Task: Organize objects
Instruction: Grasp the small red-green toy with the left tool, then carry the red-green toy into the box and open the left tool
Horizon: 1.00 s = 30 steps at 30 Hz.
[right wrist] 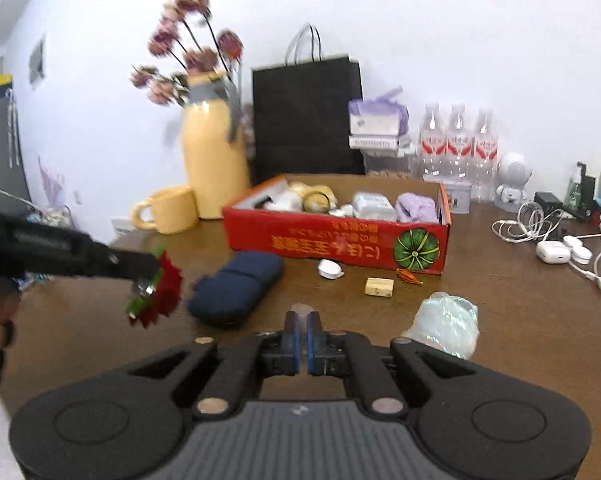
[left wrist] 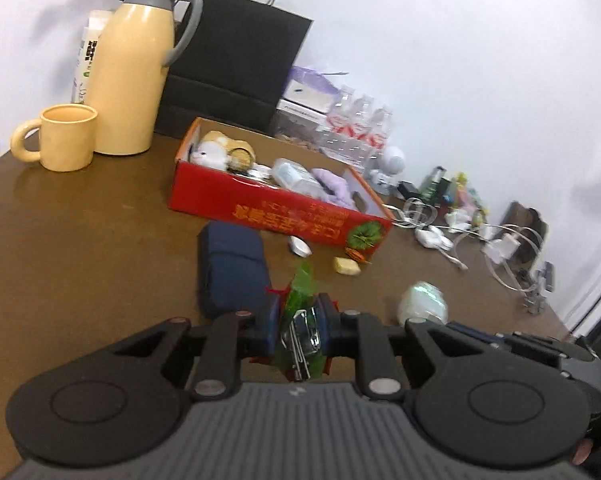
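Note:
My left gripper (left wrist: 299, 314) is shut on a red and green flower clip (left wrist: 300, 320) and holds it above the table; the clip also shows in the right wrist view (right wrist: 156, 292) at the left gripper's tip. My right gripper (right wrist: 301, 326) is shut and holds nothing, low over the table. A red cardboard box (right wrist: 340, 236) holds a plush toy, a white pack and a purple cloth. In front of it lie a dark blue pouch (right wrist: 236, 286), a small white object (right wrist: 329, 269), a yellow block (right wrist: 378, 286) and a small orange piece (right wrist: 407, 276). A crumpled clear wrapper (right wrist: 446, 322) lies right of my right gripper.
A yellow thermos (right wrist: 214, 164) with flowers behind it and a yellow mug (right wrist: 168, 209) stand at the back left. A black paper bag (right wrist: 306, 116), water bottles (right wrist: 456, 144) and boxes line the wall. White cables (right wrist: 528, 224) and earbud cases (right wrist: 552, 251) lie at the right.

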Available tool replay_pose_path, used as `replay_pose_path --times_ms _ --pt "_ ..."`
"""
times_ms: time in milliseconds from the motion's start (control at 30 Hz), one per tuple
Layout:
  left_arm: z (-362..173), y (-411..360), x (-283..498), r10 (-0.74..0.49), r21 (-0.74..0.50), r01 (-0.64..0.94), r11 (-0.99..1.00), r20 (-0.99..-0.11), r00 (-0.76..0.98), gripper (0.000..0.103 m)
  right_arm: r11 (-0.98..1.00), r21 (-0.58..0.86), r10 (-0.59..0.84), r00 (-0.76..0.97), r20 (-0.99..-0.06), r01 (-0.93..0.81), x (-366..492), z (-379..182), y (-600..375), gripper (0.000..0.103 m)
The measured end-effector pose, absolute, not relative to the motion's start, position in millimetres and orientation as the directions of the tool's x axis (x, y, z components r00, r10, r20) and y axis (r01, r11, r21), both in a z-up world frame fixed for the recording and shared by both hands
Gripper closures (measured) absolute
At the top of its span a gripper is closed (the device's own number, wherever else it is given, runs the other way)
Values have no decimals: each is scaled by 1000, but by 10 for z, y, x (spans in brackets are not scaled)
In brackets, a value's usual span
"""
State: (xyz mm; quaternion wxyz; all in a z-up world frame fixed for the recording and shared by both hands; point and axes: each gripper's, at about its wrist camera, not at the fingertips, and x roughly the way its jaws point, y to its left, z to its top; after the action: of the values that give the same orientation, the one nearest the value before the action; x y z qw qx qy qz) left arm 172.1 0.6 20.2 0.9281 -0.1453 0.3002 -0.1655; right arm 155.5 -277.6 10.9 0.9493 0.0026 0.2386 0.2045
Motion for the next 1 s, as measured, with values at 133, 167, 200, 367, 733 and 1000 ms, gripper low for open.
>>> replay_pose_path --times_ms 133,167,200,367,733,1000 --pt "300 -32 1629 -421 -374 255 892 -477 771 83 915 124 400 822 -405 -384 1286 300 -2862 100" --pt "326 -34 1649 -427 -374 264 889 -471 772 83 914 134 404 826 -394 -383 1273 338 -2898 100" --pt "353 -44 1704 -433 -373 272 887 -467 771 83 912 139 408 826 -388 -385 1286 370 -2928 100" --pt "625 -14 2320 -475 -393 314 864 -429 768 83 893 136 447 809 -380 -430 1780 606 -3012 100" --pt "317 -246 4701 -307 -233 201 951 -664 682 80 890 172 436 678 -592 -422 4691 686 -2365 100" --pt "-174 -196 4980 -338 -280 193 940 -706 623 45 944 168 311 593 -743 -285 5674 -176 -1930 67"
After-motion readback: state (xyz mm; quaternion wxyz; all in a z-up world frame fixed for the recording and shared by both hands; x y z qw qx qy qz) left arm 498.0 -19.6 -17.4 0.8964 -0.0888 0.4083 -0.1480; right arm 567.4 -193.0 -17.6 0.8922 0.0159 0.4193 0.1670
